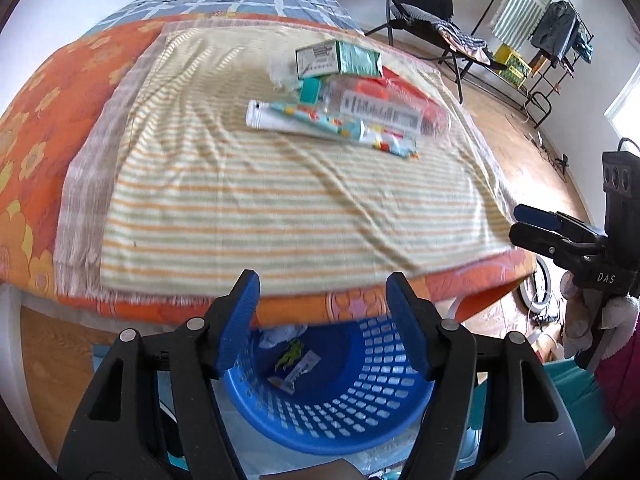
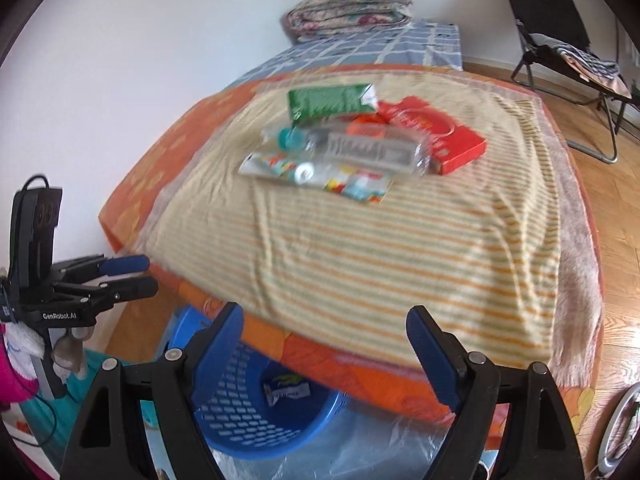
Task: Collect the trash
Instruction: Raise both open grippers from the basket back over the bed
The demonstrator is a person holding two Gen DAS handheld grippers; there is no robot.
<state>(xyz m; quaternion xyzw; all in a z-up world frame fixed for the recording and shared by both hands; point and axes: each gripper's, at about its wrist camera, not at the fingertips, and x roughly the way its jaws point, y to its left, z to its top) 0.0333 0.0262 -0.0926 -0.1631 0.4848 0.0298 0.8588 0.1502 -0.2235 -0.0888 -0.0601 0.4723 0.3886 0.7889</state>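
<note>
A pile of trash lies on the striped cloth (image 1: 280, 200) on the bed: a green carton (image 1: 340, 58) (image 2: 332, 102), a clear plastic bottle (image 1: 384, 110) (image 2: 368, 150), a red box (image 2: 444, 136) and a colourful tube (image 1: 320, 122) (image 2: 312, 172). A blue mesh basket (image 1: 352, 396) (image 2: 240, 412) stands on the floor below the bed's near edge, with a few wrappers inside. My left gripper (image 1: 322, 320) is open and empty above the basket. My right gripper (image 2: 324, 348) is open and empty over the bed edge, right of the basket.
A folded quilt (image 2: 352, 4) lies at the bed's far end. A black folding chair (image 1: 424, 4) (image 2: 560, 40) and a clothes rack (image 1: 552, 28) stand on the wooden floor to the right. Clear plastic sheeting (image 2: 360, 448) lies under the basket.
</note>
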